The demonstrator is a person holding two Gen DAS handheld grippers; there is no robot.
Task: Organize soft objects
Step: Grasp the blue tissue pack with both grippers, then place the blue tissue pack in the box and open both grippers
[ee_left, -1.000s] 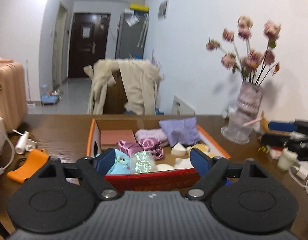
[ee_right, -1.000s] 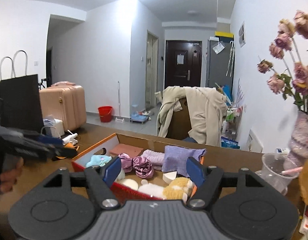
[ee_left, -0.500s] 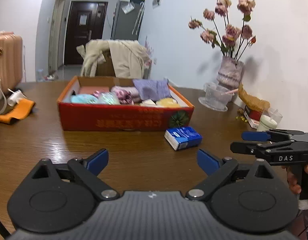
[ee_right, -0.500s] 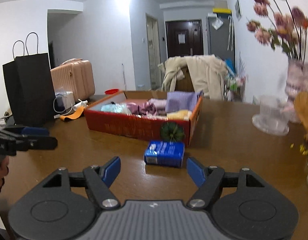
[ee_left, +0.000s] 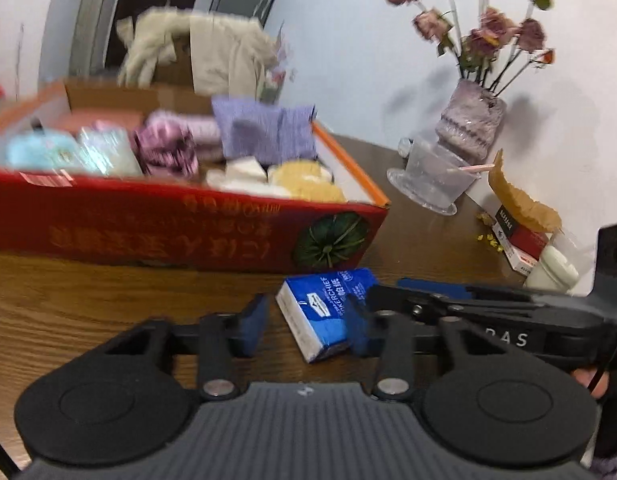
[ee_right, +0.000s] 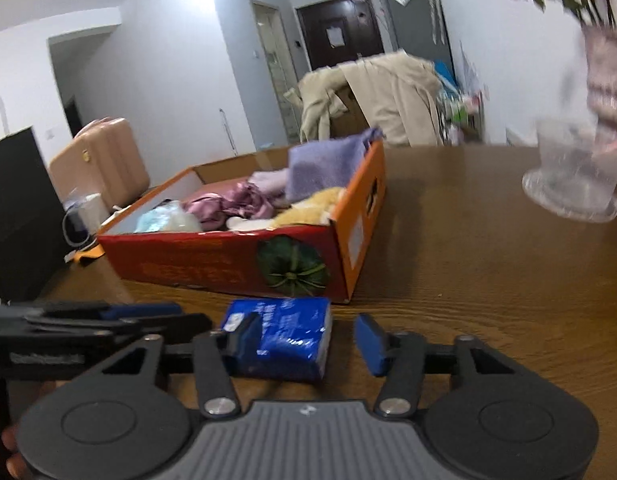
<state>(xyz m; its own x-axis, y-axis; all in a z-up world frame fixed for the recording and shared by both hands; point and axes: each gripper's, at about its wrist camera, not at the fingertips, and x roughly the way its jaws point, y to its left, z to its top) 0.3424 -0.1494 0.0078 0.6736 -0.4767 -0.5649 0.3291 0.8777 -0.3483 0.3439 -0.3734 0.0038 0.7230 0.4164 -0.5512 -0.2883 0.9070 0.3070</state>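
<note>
A blue tissue pack (ee_left: 320,312) (ee_right: 280,332) lies on the brown table just in front of the red cardboard box (ee_left: 168,232) (ee_right: 228,264). The box holds soft things: a purple cloth (ee_left: 264,132), pink fabric (ee_right: 232,204), a yellow plush (ee_left: 304,180) and a teal item (ee_left: 36,152). My left gripper (ee_left: 304,330) straddles the pack with its jaws closing; a gap remains at the left pad. My right gripper (ee_right: 306,340) straddles the same pack from the other side, jaws closing, with a gap at its right pad. Each gripper shows in the other's view.
A vase of dried flowers (ee_left: 468,120), a clear plastic cup (ee_left: 432,180), small cartons (ee_left: 516,240) and a white bottle (ee_left: 552,268) stand at the table's right. A black bag (ee_right: 12,208) is at the left, a coat-draped chair (ee_right: 372,100) behind the table.
Both grippers have dropped from above the box to table height and closed in on the blue pack. Their jaws have narrowed around it.
</note>
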